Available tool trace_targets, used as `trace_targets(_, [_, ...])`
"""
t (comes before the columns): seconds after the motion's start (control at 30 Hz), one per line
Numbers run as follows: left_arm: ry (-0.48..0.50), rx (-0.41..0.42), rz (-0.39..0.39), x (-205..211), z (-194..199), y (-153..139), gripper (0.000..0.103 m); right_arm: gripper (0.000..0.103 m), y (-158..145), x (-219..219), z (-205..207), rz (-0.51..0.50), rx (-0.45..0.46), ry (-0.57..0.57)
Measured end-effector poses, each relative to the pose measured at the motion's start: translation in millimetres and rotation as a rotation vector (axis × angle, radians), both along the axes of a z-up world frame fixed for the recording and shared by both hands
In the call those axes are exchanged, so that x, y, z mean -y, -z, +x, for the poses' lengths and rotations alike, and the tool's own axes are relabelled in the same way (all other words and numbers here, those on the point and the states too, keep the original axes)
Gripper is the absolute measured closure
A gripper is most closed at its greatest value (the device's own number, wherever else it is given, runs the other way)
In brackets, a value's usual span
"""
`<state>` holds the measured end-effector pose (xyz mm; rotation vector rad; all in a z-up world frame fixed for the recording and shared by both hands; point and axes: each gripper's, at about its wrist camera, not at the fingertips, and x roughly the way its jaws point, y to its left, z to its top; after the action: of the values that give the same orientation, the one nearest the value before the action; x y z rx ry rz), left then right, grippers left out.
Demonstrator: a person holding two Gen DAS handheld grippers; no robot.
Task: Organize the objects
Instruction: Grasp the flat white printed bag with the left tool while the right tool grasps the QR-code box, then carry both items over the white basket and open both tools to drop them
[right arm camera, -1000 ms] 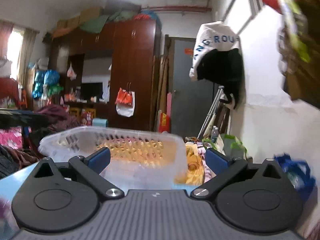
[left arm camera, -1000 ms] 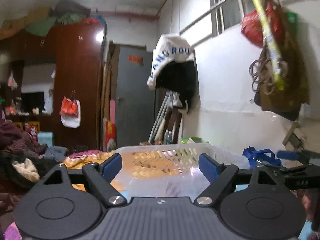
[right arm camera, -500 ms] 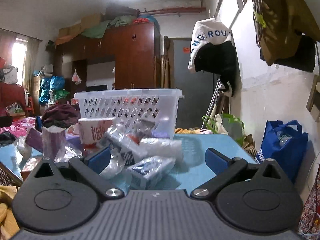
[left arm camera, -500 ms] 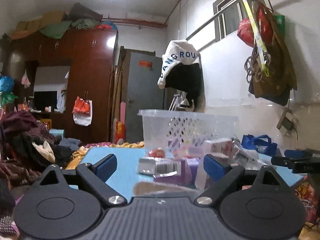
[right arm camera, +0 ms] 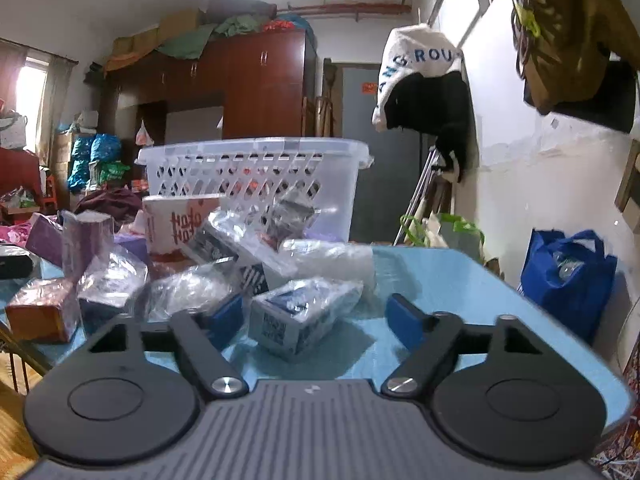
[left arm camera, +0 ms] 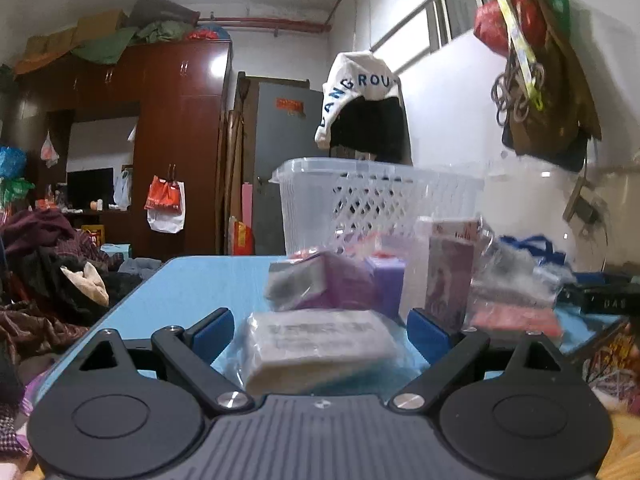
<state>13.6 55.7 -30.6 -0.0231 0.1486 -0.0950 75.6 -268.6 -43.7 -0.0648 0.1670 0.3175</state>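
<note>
The left tool (left arm camera: pixel 320 330) is held wide apart around a wrapped white packet (left arm camera: pixel 320 346) lying on the blue worktop (left arm camera: pixel 192 288), untouched by either pad. The right tool (right arm camera: pixel 316 314), whose jaws have just been closing, is set around a wrapped dark box (right arm camera: pixel 304 316), not yet clamped. A white basket (right arm camera: pixel 256 184) stands behind the heaped packets.
</note>
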Motion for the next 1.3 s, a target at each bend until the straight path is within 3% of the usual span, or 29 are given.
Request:
trace_targets(0.1, [-0.014,-0.006,0.022,4,2,6,0.008,0.037,4,-2,2,-0.002,-0.014,-0.007])
trace_targets(0.27, [-0.031,-0.005,0.023,1,-1,7,0.017,0.052,3,-2,-2,-0.017,-0.005,0.003])
trace_targets(0.53, [-0.049,0.014,0.033,1,-5,8,0.023,0.056,2,0,-3,-0.016,-0.011,0.002])
trace_targets(1.07, [-0.045,0.091,0.02,-7,-13,-28,0.023,0.057,-23,14,-10,0.013,0.059,0.029])
trace_targets(1.3, [0.022,0.132,-0.027,-6,5,-70,0.023,0.057,-53,14,-3,0.047,0.1,-0.012])
